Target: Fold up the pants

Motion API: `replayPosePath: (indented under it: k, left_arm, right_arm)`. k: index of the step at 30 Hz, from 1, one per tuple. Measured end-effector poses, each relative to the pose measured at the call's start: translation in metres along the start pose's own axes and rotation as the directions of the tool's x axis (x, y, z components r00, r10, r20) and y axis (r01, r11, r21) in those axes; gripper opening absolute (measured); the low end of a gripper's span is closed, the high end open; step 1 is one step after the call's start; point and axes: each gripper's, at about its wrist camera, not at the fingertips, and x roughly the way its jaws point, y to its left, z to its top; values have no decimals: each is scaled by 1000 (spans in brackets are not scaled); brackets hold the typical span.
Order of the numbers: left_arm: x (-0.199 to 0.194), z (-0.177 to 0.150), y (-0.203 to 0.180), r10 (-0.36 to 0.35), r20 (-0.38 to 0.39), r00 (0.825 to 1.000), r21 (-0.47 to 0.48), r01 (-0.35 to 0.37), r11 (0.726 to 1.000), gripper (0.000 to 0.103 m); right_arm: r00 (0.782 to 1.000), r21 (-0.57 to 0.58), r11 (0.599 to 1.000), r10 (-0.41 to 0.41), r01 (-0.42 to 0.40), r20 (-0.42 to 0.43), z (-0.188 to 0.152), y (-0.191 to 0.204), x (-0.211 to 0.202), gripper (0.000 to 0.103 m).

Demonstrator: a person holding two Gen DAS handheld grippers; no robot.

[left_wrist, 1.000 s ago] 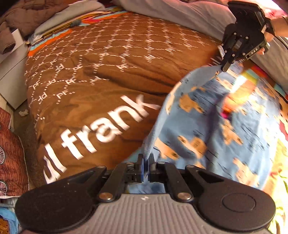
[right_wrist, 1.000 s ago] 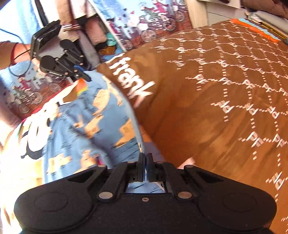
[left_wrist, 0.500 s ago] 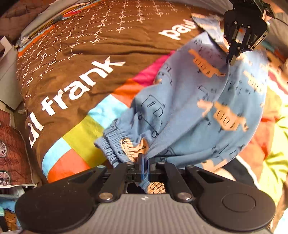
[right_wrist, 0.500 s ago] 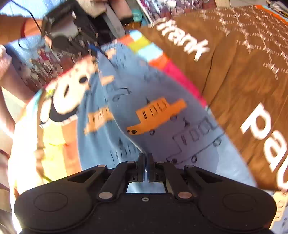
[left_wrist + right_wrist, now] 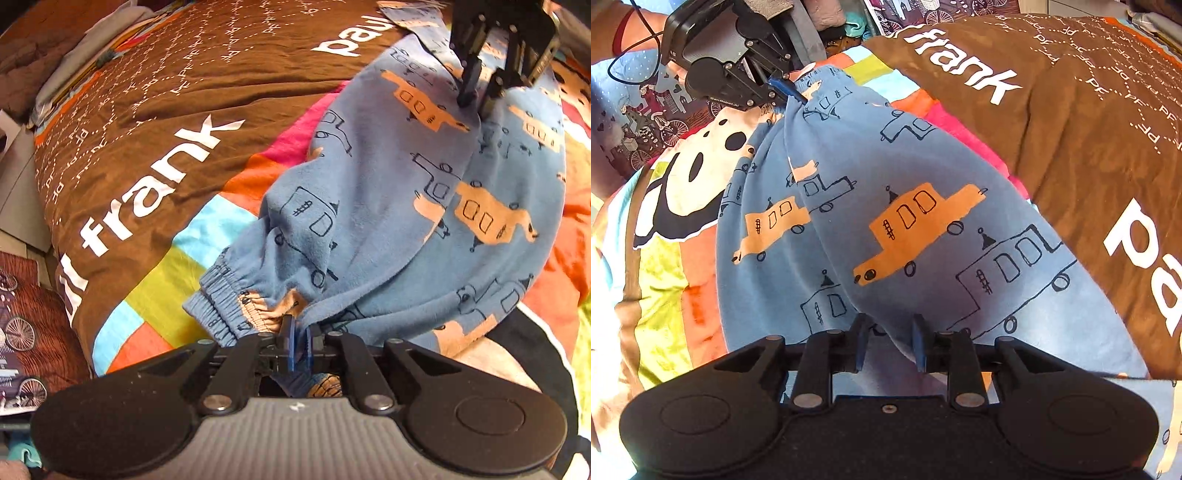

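Note:
Blue pants (image 5: 406,206) printed with orange and outlined cars lie folded over on a bed's colourful duvet. My left gripper (image 5: 299,341) is shut on the pants' fabric beside the elastic waistband (image 5: 225,295). It also shows in the right wrist view (image 5: 785,92), pinching that end. My right gripper (image 5: 888,343) is open, its fingers either side of a fold of the pants (image 5: 886,221). In the left wrist view it (image 5: 478,94) stands over the pants' far end with fingers apart.
The brown duvet (image 5: 147,110) with white "paul frank" lettering and coloured patches covers the bed. A patterned cushion (image 5: 22,325) lies at the left edge. Piled clothes (image 5: 827,14) sit beyond the bed. The person's arm (image 5: 613,33) is at top left.
Both grippers carried the pants across the bed and laid them down folded over. My right gripper has opened and released the fabric. My left gripper stays shut on its end.

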Motion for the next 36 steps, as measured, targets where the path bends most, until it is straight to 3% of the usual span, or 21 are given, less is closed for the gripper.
replayPosePath:
  k: [2,6,23,36]
  left_arm:
    - [-2,1,3,-11,3,1000,-17,11,1000,6]
    - [-11,1,9,-19,20,1000,-58,20,998,4]
    - [-49,-16,-15,-51,26,998,-8,51,999,3]
    - [-41,-27,-34,-17,1,1000,50,17,999,2]
  right_arm:
    - [1000,15,1000,-3,3,5,-1,-2,-2,8]
    - [1000,33,999,-11,10,27,-4,-5,-11,1]
    - [997,-7,999,49,-49,57,-13,33,-56,0]
    - [993,8,993,121,-121,1,-35,80,-36,0]
